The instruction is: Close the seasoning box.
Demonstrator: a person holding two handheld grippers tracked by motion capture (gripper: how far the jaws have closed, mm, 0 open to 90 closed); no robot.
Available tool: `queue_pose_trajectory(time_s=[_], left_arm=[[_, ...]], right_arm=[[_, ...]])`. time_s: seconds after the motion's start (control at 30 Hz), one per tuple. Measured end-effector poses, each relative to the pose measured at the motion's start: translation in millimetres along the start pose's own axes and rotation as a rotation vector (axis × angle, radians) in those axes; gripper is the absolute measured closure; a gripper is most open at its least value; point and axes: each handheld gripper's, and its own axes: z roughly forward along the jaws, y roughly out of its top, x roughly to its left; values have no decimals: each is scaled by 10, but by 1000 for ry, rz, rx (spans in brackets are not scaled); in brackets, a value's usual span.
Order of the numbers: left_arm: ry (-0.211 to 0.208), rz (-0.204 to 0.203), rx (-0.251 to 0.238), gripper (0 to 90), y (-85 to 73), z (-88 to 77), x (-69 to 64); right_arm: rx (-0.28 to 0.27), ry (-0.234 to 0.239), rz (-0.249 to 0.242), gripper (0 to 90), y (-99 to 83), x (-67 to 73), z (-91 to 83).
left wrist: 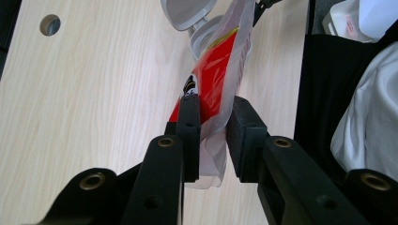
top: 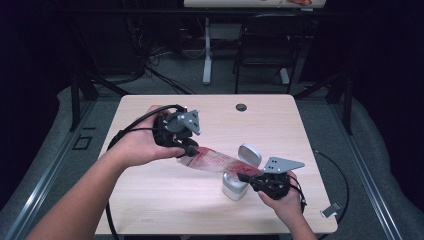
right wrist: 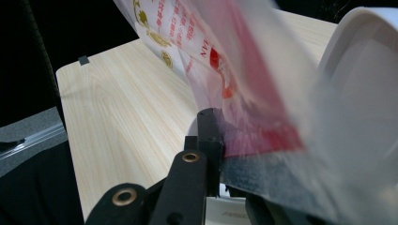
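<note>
A clear plastic pouch with red print (top: 215, 161) hangs stretched between both grippers, slanting down to the right. My left gripper (top: 186, 150) is shut on its upper end; in the left gripper view the pouch (left wrist: 213, 79) is pinched between the jaws of that gripper (left wrist: 213, 126). My right gripper (top: 245, 176) is shut on the lower end, just over a small white container (top: 234, 186) whose flip lid (top: 249, 154) stands open. The right gripper view has the pouch (right wrist: 225, 70) rising from that gripper (right wrist: 234, 150), whose far jaw is hidden behind the film, with the lid (right wrist: 361, 70) blurred at right.
The wooden table (top: 150, 200) has a cable hole (top: 241, 107) near its far edge. A dark chair (top: 265, 45) and desk legs stand beyond it. Black cables trail off both grippers. A small clip-like object (top: 331, 210) lies on the floor at right.
</note>
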Motion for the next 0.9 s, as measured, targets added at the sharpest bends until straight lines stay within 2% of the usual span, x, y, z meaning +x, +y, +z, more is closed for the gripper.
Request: queue_pose_trajectory(time_s=[0.23, 0.57, 0.9], left_arm=[[0, -30, -34, 761, -114, 24, -6], [3, -53, -36, 764, -233, 37, 9], [-2, -68, -36, 763, -317, 49, 19]], right_arm=[[-16, 4, 9, 870, 7, -12, -2], [-48, 10, 39, 815, 0, -29, 29], [-43, 16, 32, 809, -4, -37, 37]])
